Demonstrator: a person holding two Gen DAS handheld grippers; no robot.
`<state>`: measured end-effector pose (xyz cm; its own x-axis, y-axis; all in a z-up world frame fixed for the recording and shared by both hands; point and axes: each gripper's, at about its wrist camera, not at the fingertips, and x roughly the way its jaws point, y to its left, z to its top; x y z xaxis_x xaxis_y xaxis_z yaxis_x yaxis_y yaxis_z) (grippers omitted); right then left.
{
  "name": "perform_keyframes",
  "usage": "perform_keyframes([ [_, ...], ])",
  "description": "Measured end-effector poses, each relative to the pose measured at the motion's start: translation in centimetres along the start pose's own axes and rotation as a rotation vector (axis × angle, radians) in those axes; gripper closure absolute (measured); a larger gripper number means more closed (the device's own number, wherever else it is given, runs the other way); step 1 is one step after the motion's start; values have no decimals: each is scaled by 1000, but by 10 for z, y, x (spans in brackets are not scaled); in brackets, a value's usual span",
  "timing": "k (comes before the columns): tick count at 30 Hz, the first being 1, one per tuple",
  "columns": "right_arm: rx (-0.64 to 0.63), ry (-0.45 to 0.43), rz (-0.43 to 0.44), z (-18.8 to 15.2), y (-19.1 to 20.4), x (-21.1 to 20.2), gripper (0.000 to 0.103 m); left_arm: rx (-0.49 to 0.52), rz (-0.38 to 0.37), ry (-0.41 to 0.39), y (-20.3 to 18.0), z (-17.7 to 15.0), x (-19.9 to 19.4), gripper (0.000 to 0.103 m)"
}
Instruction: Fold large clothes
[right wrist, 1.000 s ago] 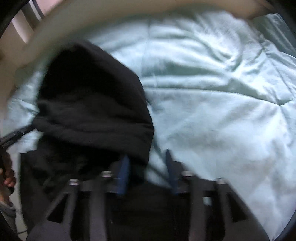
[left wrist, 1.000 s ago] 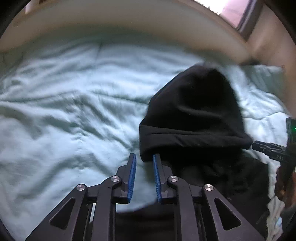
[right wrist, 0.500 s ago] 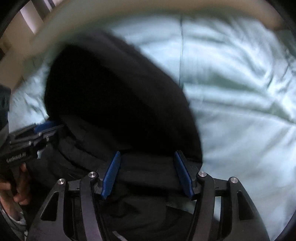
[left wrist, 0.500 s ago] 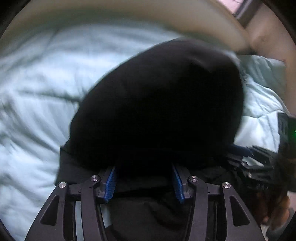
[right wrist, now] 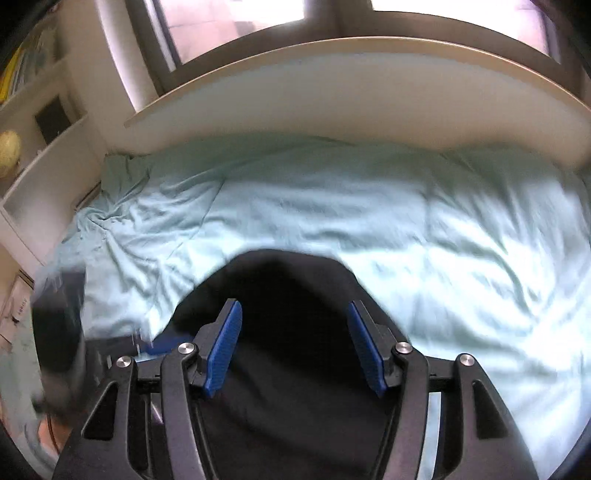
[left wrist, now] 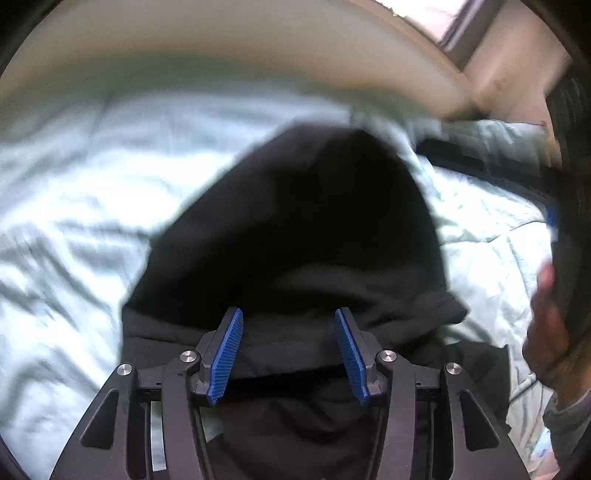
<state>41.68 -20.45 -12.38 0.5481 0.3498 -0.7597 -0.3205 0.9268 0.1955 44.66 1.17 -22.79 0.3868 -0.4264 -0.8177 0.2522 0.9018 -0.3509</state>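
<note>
A black hooded garment (left wrist: 303, 236) lies folded in a heap on the pale green bedspread (left wrist: 85, 206). My left gripper (left wrist: 288, 332) is open, its blue pads above the garment's near edge, gripping nothing. In the right wrist view the same black garment (right wrist: 291, 295) lies under and beyond my right gripper (right wrist: 295, 325), which is open with its jaws wide and empty. The garment's lower part is hidden behind both gripper bodies.
A pale curved headboard (right wrist: 332, 85) runs along the far side of the bed, with a window (right wrist: 236, 22) behind it. White shelves (right wrist: 40, 147) stand at the left. The person's hand (left wrist: 550, 325) shows at the right edge of the left wrist view.
Both grippers opened from shut to wide and let go of the black garment. The right gripper has lifted and pulled back, so more of the bed and headboard shows.
</note>
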Motion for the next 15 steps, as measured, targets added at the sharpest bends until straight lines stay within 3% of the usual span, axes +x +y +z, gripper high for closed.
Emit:
perform_keyframes([
  [2,22,93,-39,-5,-3,41,47,-27,-36,-1,16,-8,11,50],
  [5,55,272,-44,-40,-16,96,53,-108,-118,-10,40,-11,15,50],
  [6,44,275,-52,-48,-15,103,53,-110,-125,-8,42,-10,15,50],
  [11,43,205,31,-50,-19,54,53,-54,-97,5,27,-4,9,50],
  [15,-36,176,-38,-66,-15,-12,53,-2,-107,-74,18,4,-36,50],
])
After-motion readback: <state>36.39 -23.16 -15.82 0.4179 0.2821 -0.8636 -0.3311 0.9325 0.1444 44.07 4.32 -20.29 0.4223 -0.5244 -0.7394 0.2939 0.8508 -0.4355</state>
